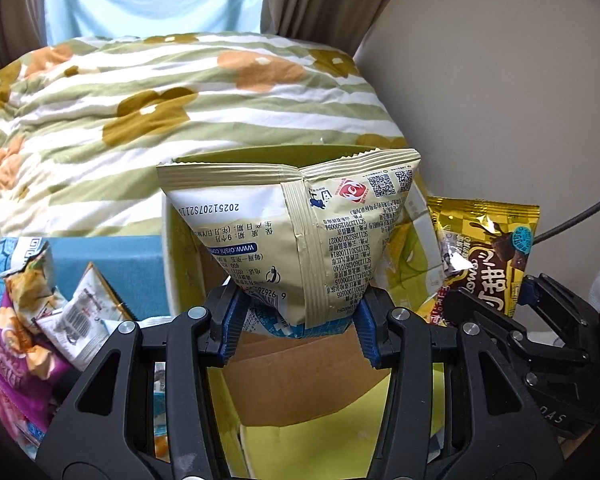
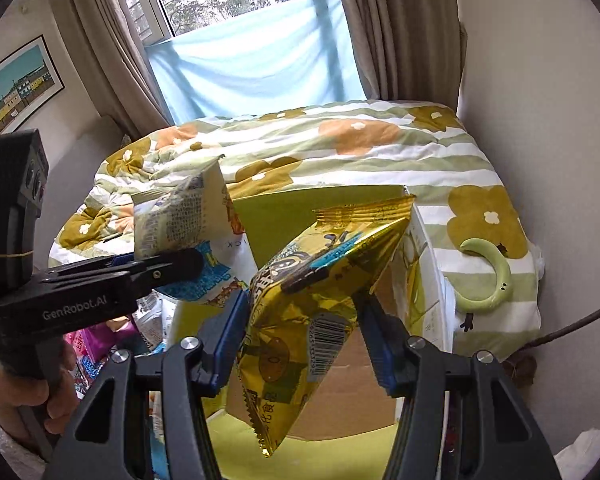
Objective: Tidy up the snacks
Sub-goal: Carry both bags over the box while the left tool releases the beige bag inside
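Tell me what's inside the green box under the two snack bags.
Inside the green box, a brown cardboard flap and green lining show. The beige bag and gold bag hide the rest.

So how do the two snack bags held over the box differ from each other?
The beige bag is matte and pale, its printed back and centre seam facing the left wrist camera; the gold bag is shiny foil with brown chocolate artwork. The left gripper pinches the beige bag upright by its bottom edge; the right gripper holds the gold bag tilted. Both are sealed, puffed and above the open yellow-green box.
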### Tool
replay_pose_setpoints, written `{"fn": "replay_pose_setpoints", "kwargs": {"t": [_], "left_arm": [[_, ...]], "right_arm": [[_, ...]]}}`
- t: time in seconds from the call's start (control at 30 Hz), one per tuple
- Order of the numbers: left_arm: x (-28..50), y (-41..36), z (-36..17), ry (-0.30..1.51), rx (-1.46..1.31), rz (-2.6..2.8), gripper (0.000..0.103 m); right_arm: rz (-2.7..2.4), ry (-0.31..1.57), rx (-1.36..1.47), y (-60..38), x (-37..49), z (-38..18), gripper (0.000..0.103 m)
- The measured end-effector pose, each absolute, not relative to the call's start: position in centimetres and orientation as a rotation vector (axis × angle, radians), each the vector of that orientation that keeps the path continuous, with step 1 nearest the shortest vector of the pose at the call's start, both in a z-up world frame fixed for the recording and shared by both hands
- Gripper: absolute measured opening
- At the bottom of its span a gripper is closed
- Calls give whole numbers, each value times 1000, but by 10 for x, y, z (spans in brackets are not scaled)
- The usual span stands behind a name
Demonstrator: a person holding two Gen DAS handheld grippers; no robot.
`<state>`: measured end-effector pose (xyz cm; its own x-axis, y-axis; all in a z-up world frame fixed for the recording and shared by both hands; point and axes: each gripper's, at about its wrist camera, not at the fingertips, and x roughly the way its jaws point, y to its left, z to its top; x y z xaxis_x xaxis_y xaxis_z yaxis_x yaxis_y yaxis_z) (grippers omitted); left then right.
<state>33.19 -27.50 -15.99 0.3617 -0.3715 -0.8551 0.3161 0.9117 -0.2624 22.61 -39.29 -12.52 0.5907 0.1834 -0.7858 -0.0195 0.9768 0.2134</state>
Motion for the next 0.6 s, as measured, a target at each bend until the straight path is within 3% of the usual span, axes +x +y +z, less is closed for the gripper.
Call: {"fn": "replay_pose_setpoints", "kwargs": {"t": [0.23,0.27,0.3,0.37,0.6], "left_arm": [[362,-300,-205,1219,1,-354,45],[366,-301,-208,1226,11,-341,52],[368,-301,-210,1226,20,-329,71],[369,-296,-209,1200,22,-312,97],[351,-275,-193,1141,56,-289,99]], "right_arm": [[168,1011,172,-419,249,-157,52],[171,1021,173,-422,252,-161,52],[175,1030,178,-425,255,-165,52],[183,1044,186,-430,260,-171,52],[186,1052,142,-426,264,-178,52]]}}
